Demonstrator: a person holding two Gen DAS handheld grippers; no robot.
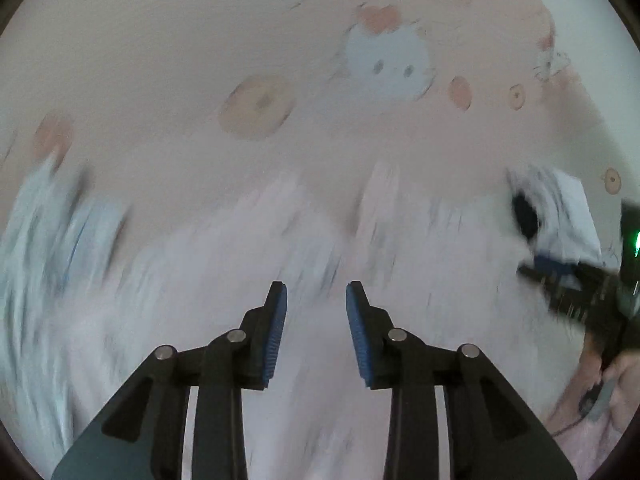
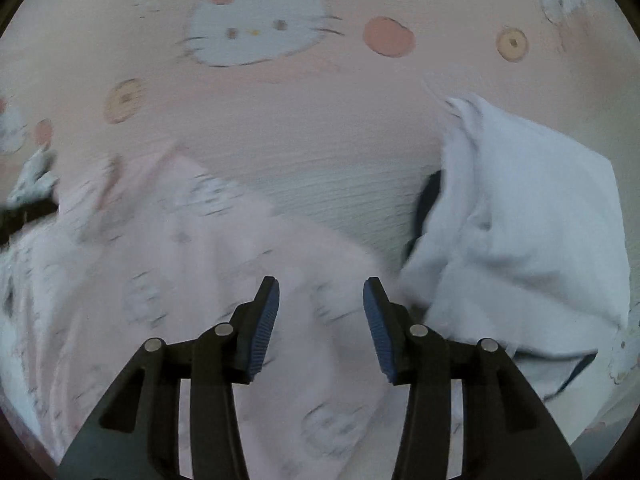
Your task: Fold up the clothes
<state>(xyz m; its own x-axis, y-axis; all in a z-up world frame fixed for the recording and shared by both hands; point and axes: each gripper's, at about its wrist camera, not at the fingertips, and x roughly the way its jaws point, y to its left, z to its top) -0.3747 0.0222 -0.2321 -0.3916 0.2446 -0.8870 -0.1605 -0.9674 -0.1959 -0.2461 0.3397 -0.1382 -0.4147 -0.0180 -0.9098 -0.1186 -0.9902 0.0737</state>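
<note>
A pale pink garment (image 2: 224, 264) with small cat prints lies crumpled on the pink cartoon bedsheet (image 2: 280, 120). My right gripper (image 2: 321, 284) hovers open just above its near part, nothing between the blue pads. The same garment (image 1: 248, 248) fills the lower left wrist view, blurred by motion, under my open left gripper (image 1: 316, 286). A white garment (image 2: 520, 216) with a dark inner part lies to the right of the pink one. The right gripper (image 1: 560, 280) shows at the right edge of the left wrist view, beside the white garment (image 1: 560, 208).
A light blue cloth (image 1: 44, 232) lies blurred at the left, also seen as the light blue cloth (image 2: 34, 178) at the right wrist view's left edge. Bare sheet (image 1: 200, 60) stretches beyond the clothes. A hand (image 1: 618, 384) holds the right tool.
</note>
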